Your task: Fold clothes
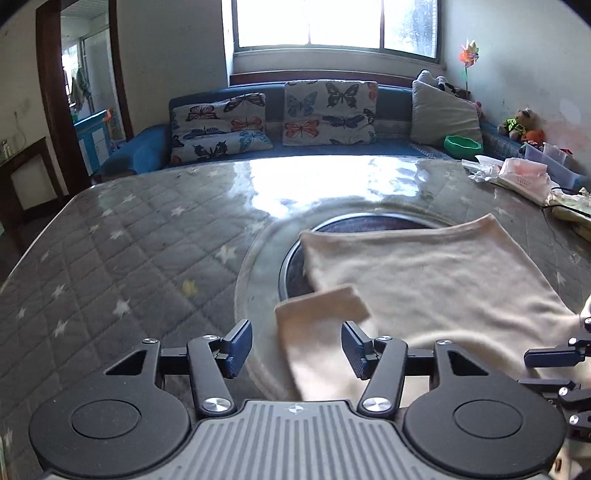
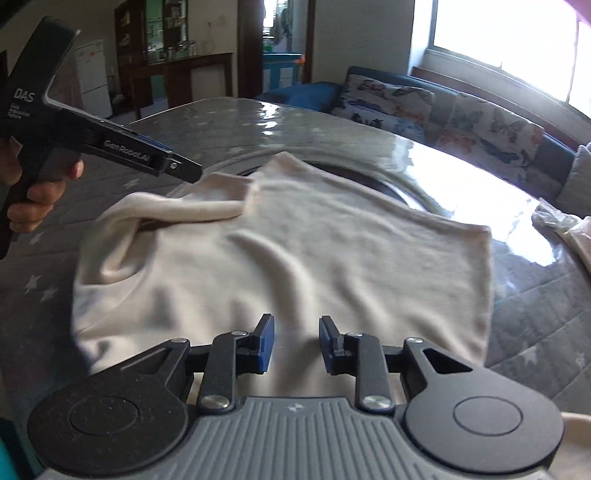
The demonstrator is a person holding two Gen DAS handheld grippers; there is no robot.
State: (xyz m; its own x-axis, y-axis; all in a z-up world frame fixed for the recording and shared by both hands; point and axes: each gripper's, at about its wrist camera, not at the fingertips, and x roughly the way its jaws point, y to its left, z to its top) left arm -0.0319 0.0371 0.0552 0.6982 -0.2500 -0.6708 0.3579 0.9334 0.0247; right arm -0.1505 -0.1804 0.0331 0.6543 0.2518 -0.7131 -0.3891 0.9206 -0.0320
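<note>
Two grippers hung over one cream garment [image 2: 295, 258], which lay spread across the middle of the quilted, star-patterned table [image 1: 110, 251] under a glossy clear cover. At the far left of the right wrist view, a hand [image 2: 40, 188] gripped the handle of the left gripper [image 1: 297, 349], whose black body reached in over the garment's left edge. Just beside its tip, a sleeve [image 2: 192, 206] lay folded inward across the body of the garment (its cuff end pointing toward the middle). In the left wrist view that sleeve's cuff [image 1: 321, 306] sat just ahead of the left gripper's blue pads [image 1: 238, 347], and the cloth ran back between them; the jaws stood well apart, with clear gaps on both sides of the fabric, gripping nothing. A dark round recess [image 1: 295, 266] in the table showed at the garment's far edge, partly covered by it. Further right, the right gripper [image 2: 297, 343] hovered over the near part of the garment with its jaws a modest way apart, cloth visible below the gap but nothing pinched. Past the garment's right edge lay a crinkled plastic packet [image 1: 517, 177], and behind the table ran a blue sofa [image 1: 147, 147] with butterfly-print cushions [image 1: 328, 110] beneath a bright window [image 1: 332, 22].
</note>
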